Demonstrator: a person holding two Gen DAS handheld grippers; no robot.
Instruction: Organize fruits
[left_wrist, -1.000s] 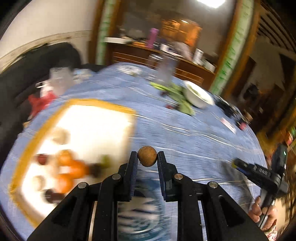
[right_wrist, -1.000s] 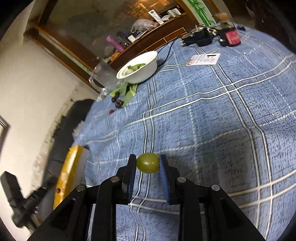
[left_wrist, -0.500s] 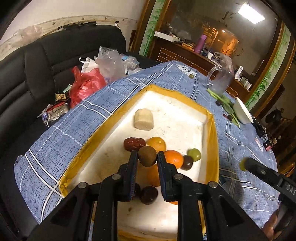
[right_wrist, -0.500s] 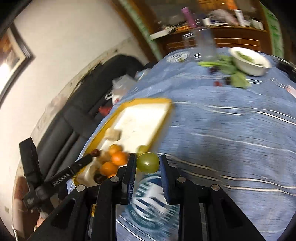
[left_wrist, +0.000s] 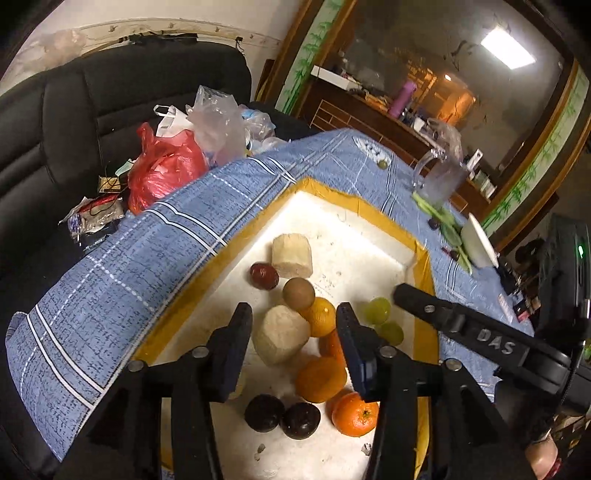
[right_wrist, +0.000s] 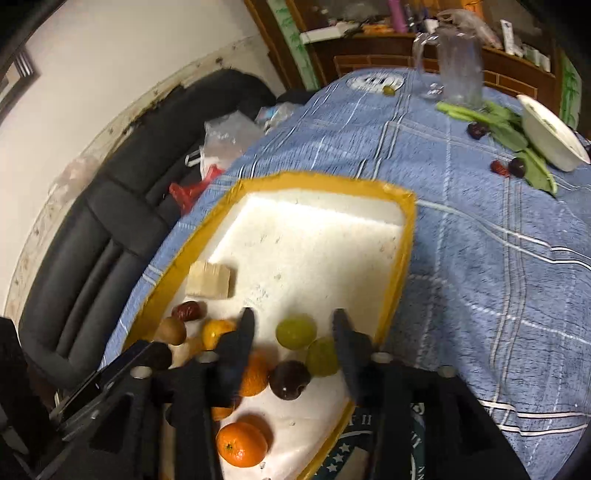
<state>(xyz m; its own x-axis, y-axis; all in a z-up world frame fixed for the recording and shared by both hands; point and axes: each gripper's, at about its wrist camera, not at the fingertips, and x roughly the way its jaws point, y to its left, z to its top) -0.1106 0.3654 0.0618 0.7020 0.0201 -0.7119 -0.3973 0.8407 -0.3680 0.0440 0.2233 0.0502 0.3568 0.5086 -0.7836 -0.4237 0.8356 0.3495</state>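
Observation:
A white foam tray with a yellow rim (left_wrist: 354, 201) (right_wrist: 314, 181) lies on the blue checked tablecloth and holds several fruits. My left gripper (left_wrist: 293, 326) is open above the tray; a brown round fruit (left_wrist: 298, 293) lies just ahead of it, beside oranges (left_wrist: 320, 316) and a pale chunk (left_wrist: 280, 334). My right gripper (right_wrist: 293, 330) is open above the tray's near corner; a green grape (right_wrist: 296, 331) lies between its fingers on the foam, next to a second green grape (right_wrist: 322, 356) and a dark plum (right_wrist: 289, 380). The right gripper's body (left_wrist: 476, 338) shows in the left wrist view.
A glass jug (right_wrist: 456, 66), green leaves (right_wrist: 509, 129), a white bowl (right_wrist: 552, 133) and loose dark fruits (right_wrist: 478, 130) sit at the table's far side. A stray grape (right_wrist: 388, 89) lies near the far edge. A black sofa with plastic bags (left_wrist: 166, 166) stands left of the table.
Both grippers moved over the tray and opened. The left one let go of the brown fruit and the right one let go of the green grape; both now lie in the tray.

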